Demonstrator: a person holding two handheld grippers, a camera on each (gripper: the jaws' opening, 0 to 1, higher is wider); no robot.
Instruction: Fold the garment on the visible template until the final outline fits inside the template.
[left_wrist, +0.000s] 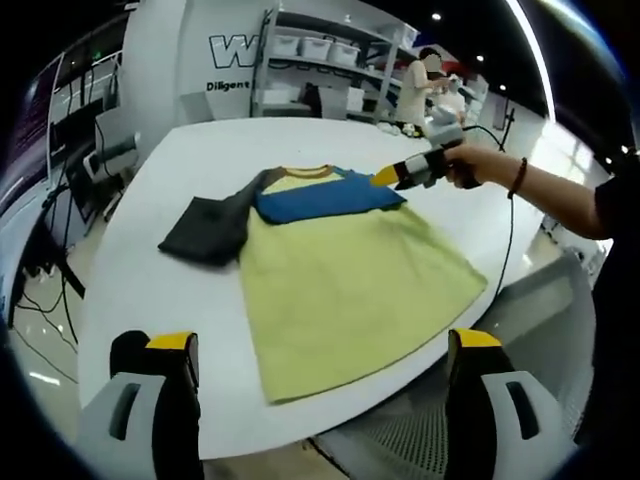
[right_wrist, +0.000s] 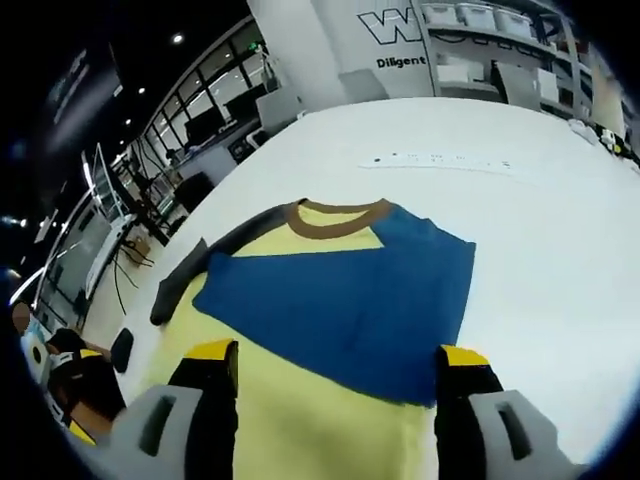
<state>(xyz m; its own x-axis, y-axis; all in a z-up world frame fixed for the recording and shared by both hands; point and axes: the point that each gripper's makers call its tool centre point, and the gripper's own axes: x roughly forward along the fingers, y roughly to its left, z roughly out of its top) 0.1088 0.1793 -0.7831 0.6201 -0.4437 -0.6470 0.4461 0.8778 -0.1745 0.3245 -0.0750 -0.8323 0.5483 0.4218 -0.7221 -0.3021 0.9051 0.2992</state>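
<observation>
wall (left_wrist: 190, 60), large "W", perhaps "Diligent"

The shirt (left_wrist: 350, 270) is soft matt cloth, yellow, blue and grey, lying on the smooth, faintly glossy white desk (left_wrist: 190, 290); metal shelves (left_wrist: 320, 60) stand beyond the desk.

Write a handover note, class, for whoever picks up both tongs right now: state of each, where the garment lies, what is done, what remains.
Left tongs: open, empty, held back at the table's near edge.
Right tongs: open, empty, over the blue part of the shirt.
Yellow-green long-sleeved shirt with brown collar: lies flat on the round white table.
Done: blue sleeve folded across the chest.
Left: dark grey sleeve lies spread out to the side; fold it in, then the body. I cannot make out a template.
</observation>
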